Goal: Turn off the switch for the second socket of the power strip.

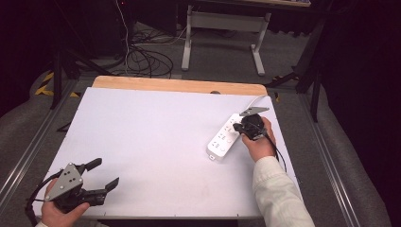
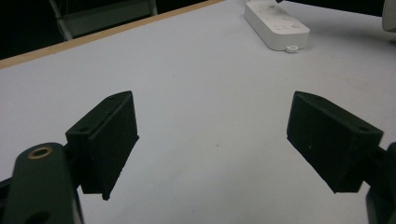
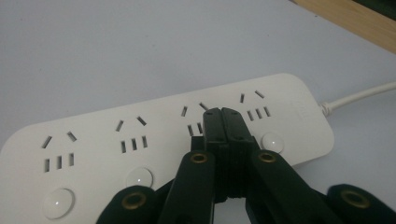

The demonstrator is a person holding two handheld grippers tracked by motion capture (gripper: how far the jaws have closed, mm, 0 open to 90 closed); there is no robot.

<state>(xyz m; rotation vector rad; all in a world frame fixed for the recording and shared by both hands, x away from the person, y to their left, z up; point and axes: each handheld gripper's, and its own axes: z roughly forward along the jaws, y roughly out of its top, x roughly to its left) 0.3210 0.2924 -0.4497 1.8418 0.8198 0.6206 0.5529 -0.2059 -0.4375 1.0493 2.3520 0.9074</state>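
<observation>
While the person's right hand [image 1: 259,142] holds it over the right edge of the bench, the right gripper [image 1: 246,126] sits on top of the white plastic power strip [image 1: 226,135] with its two black jaws pressed together, nothing between them; in the right gripper view the closed tips [image 3: 222,114] rest over the third bank of sockets on the white plastic power strip [image 3: 154,140], just beside one of the round white buttons [image 3: 272,141] along its near side; whether the tips actually touch the plastic cannot be told. The strip lies flat and slanted near the right edge of the white-topped bench [image 1: 156,142], toward the far right corner, its thin white cable [image 1: 255,100] running off toward the far edge with the bare wooden strip [image 1: 179,85]; a pale sleeve [image 1: 276,189] comes in from the near right corner.

The left gripper [image 1: 98,177] hangs over the near left corner of the bench, held in the left hand [image 1: 59,213], well apart from the strip; its jaws are spread wide with nothing in them, and in the left gripper view the two black pads [image 2: 109,140] frame bare white surface, with the end of the power strip [image 2: 278,25] far off at the top.
</observation>
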